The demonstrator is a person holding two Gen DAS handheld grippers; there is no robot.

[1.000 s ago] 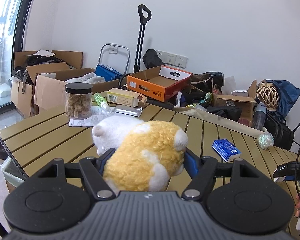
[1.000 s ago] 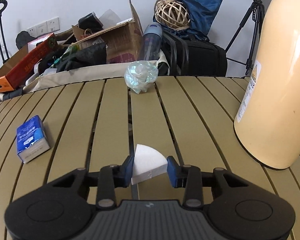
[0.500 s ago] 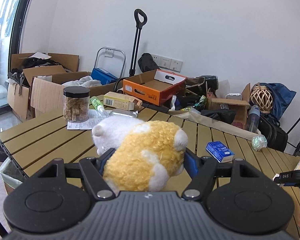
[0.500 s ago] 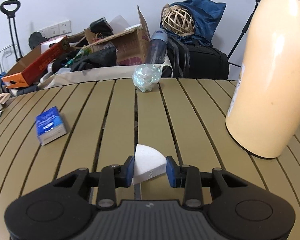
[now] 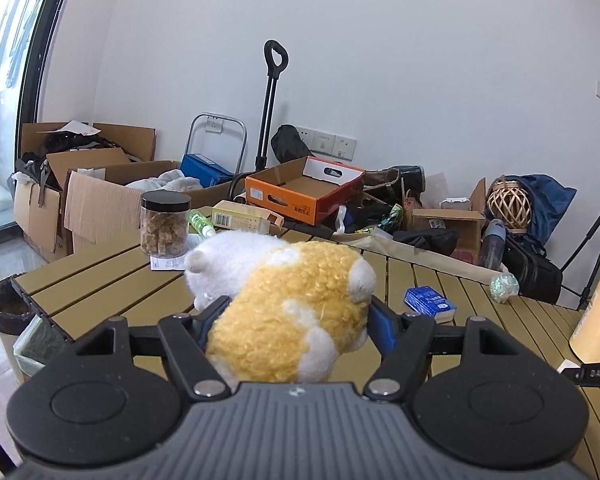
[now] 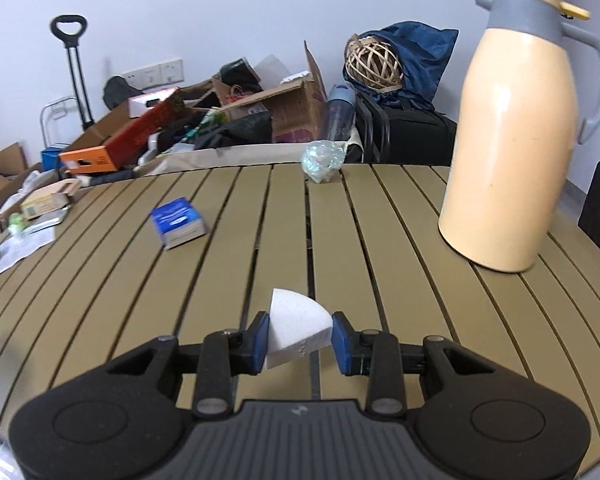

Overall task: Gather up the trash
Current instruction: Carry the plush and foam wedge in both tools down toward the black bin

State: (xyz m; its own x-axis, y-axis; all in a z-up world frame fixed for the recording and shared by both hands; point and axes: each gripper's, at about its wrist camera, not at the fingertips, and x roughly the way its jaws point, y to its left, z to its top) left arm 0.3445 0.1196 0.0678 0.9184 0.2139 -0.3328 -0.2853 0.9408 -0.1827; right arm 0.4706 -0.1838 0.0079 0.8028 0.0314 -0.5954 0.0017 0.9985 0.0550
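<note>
Trash, item one: white foam wedge (image 6: 296,326), quarter-round, carried clear above the slatted table (image 6: 400,248) by the right gripper (image 6: 299,339), whose blue pads (image 6: 259,342) press its two flanks, curved edge forward; the narrow pinch suits a light, rigid scrap and, in my judgement, keeps it ready for dropping into a bin. Item two: crumpled clear wrapper (image 6: 321,159), at the table's far edge, uncollected, well apart from both grippers. Item three: small blue box (image 6: 177,221), lying on the slats left of centre; whether it counts as trash cannot be told. Plush toy (image 5: 284,304), yellow and white, clamped across its body by the left gripper (image 5: 296,326), fingers spread wide round the soft bulk and sinking into the pile; probably lifted aside to clear the surface. Bin with liner (image 5: 10,308), beside the table's left corner in the left wrist view, the likely destination. Cream thermos jug (image 6: 516,140), upright on the right side, untouched. Jar (image 5: 165,224) with black lid, standing on a paper slip at the far left.
</note>
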